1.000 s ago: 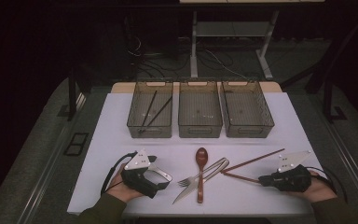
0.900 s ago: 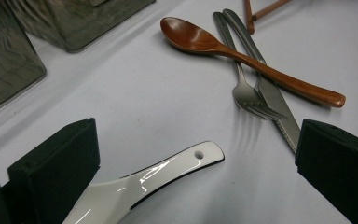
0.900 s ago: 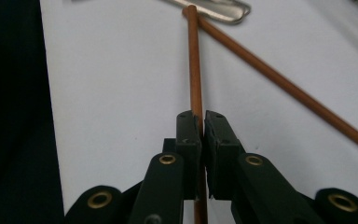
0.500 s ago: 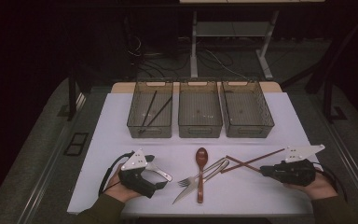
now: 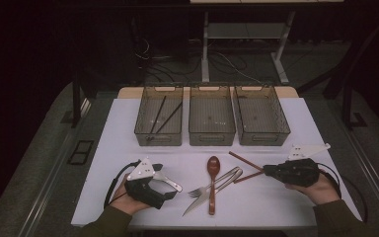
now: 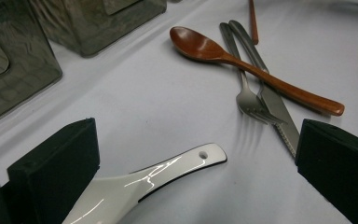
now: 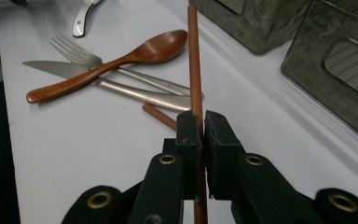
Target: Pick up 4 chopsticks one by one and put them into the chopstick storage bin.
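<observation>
The white surface (image 5: 128, 148) is the biggest thing. At its far edge sit 3 see-through bins in a row: the left bin (image 5: 159, 116) has 2 dark sticks (image 5: 160, 116) in it, the mid bin (image 5: 211, 116) & the right bin (image 5: 261, 116) sit just beside it.

The person's 2 hands come in from the bottom, each w/ tongs. The right tongs (image 7: 202, 135) are at the right side of the surface, near the front. They are pinched tight on a brown chopstick (image 7: 195, 60). In the right gripper view the stick runs straight out from between the pads, w/ its far end toward the bins. A 2nd brown chopstick (image 7: 161, 117) lies flat on the surface just below, its end next to the knife handle.

The left tongs (image 6: 196, 154) are at the front left, spread wide, w/ nothing pinched. A white spoon (image 6: 168, 170) lies between them on the surface; can't tell if a pad touches it.

In the middle of the surface is a small pile: a wood spoon (image 5: 212, 173) lies across a metal fork (image 5: 212, 185) & a metal knife (image 5: 205, 197). The pile is between the 2 tongs, apart from both.
</observation>
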Tool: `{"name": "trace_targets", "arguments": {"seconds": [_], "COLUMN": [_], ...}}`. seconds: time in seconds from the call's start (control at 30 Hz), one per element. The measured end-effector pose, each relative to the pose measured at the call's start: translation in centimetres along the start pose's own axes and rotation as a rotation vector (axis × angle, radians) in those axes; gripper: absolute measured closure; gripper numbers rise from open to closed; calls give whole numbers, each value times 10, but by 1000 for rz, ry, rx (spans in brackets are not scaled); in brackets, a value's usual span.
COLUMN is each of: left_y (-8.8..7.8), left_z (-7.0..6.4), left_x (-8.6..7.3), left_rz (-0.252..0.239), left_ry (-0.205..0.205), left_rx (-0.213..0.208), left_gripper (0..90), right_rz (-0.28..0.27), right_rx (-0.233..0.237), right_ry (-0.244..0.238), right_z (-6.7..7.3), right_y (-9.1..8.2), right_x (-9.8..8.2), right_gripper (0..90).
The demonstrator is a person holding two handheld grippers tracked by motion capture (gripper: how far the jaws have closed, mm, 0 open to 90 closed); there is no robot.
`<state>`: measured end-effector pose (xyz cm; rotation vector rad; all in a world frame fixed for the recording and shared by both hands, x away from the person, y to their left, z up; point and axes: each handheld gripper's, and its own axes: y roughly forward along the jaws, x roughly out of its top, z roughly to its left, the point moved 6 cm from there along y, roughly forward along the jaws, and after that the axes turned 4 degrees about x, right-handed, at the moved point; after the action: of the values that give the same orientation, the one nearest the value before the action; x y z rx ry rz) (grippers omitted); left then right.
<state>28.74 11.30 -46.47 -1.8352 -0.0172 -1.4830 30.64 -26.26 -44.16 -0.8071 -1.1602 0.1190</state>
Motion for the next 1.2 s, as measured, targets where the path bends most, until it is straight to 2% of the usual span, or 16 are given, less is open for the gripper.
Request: {"name": "trace_targets", "arguments": {"seconds": [0.1,0.17,0.27,0.43,0.57,0.87,1.0,1.2], "left_y": [-4,-6,-5,0,0,2,1,2], "left_z": [-1,-2,-2,-2,-3,-4,-4,-4], "left_x": [1,2,1,-2,-4,-4,-4,-4], "left_rz": [-20,-25,-12,14,21,20,17,19], "left_ry": [-14,-1,3,-23,-17,-18,-15,-7], "left_rx": [3,6,2,-16,-21,-28,-32,-28], "left_gripper": [0,0,0,0,0,0,0,0], "right_rz": [-6,-12,-17,-32,-48,-44,-24,-43], "right_rx": [-4,-7,-7,-5,-9,-13,-36,-47], "right_ry": [2,0,6,6,10,23,34,56], "right_z": [1,1,1,1,1,-2,-3,-3], "right_y": [5,9,15,25,33,55,64,77], "right_x": [8,14,23,38,51,72,81,98], "right_gripper": [848,848,848,848,848,848,848,848]}}
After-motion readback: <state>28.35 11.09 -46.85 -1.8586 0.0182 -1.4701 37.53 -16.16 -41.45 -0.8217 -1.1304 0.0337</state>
